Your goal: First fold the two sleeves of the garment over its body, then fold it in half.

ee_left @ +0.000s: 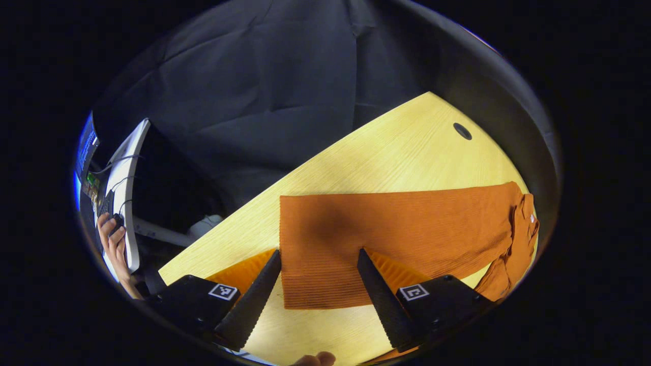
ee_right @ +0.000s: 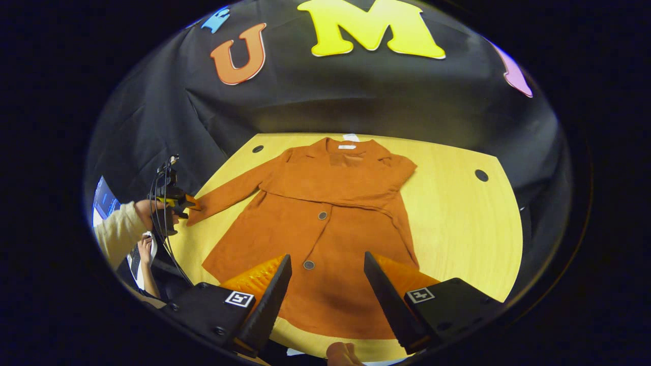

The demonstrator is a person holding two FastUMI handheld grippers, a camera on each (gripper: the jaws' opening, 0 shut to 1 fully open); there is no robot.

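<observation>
An orange coat [ee_right: 325,229] lies flat on the yellow wooden table [ee_right: 457,229], collar at the far side, hem near me. One sleeve is folded across its chest [ee_right: 356,195]. The other sleeve [ee_right: 229,193] stretches out to the left, where a hand holds the left gripper [ee_right: 175,201] at its cuff. In the left gripper view that sleeve [ee_left: 396,229] runs across the table, and its cuff end lies between the fingers of my open left gripper [ee_left: 319,251], neither finger pressing on it. My right gripper [ee_right: 327,255] hangs open above the coat's lower front.
The table has round cable holes [ee_right: 481,175] [ee_right: 258,149] [ee_left: 462,131]. Beyond the table's left edge stand a white device with cables [ee_left: 127,183] and a person's hand [ee_left: 114,241]. Bare wood lies right of the coat.
</observation>
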